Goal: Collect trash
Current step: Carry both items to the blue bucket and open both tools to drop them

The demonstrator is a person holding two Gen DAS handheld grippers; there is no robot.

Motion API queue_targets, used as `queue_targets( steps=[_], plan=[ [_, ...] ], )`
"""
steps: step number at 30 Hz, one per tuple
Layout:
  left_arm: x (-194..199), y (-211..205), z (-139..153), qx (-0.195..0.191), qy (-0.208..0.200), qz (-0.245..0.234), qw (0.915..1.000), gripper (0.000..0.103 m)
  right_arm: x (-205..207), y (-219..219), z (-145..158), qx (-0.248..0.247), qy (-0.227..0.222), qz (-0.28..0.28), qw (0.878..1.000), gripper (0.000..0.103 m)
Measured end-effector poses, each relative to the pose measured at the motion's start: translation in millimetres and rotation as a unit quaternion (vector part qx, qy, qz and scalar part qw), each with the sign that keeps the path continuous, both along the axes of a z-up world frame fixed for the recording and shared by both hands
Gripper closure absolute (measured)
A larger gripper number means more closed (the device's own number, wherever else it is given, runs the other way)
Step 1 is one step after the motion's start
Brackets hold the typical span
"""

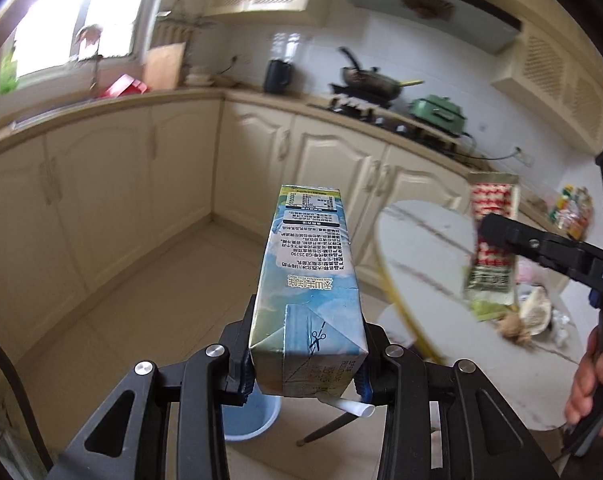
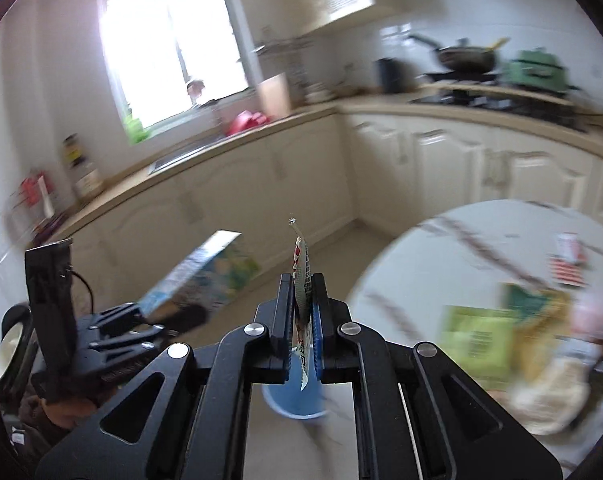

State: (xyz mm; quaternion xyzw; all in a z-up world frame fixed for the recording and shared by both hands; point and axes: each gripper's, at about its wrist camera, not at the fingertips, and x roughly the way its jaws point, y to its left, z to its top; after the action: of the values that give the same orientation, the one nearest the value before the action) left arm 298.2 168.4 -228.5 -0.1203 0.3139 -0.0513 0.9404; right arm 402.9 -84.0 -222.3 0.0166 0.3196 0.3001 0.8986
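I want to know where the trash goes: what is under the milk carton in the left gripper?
Below the milk carton, a blue bucket stands on the floor; the left gripper covers most of it, and its inside is hidden.

milk carton (image 1: 307,276) reads "gb 25190" (chinese print); right gripper (image 1: 486,227) "da".

- Right hand-held gripper (image 2: 302,308) pinches a thin snack wrapper (image 2: 301,276) edge-on.
- Blue bin (image 2: 291,396) sits on the floor below it.
- Left hand-held gripper (image 2: 173,314) grips a milk carton (image 2: 205,270).
- Round tabletop (image 2: 461,248) carries blurred litter.
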Motion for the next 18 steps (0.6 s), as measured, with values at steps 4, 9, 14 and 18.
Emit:
queue_targets(
  steps=[4, 9, 14, 18],
  plan=[
    [5.9, 34.8, -38.1, -0.002, 0.051, 0.035, 0.9981, 0.068, 31.0, 82.4, -50.7, -0.02, 0.042, 0.039, 0.998, 0.094],
    [38.5, 59.8, -95.2, -0.017, 0.131, 0.048, 0.99, 0.068, 88.8, 147.4, -142.6, -0.069, 0.111, 0.034, 0.991, 0.094],
    [71.1, 72.0, -135.8, -0.026, 0.18, 0.04, 0.9825, 0.068, 128.2, 173.3, -224.7, -0.104, 0.175, 0.023, 0.979, 0.091],
    [100.3, 75.7, -159.5, -0.023, 0.211, 0.037, 0.9765, 0.068, 155.6, 171.5, -273.0, -0.1, 0.224, 0.006, 0.969, 0.074]
  ],
)
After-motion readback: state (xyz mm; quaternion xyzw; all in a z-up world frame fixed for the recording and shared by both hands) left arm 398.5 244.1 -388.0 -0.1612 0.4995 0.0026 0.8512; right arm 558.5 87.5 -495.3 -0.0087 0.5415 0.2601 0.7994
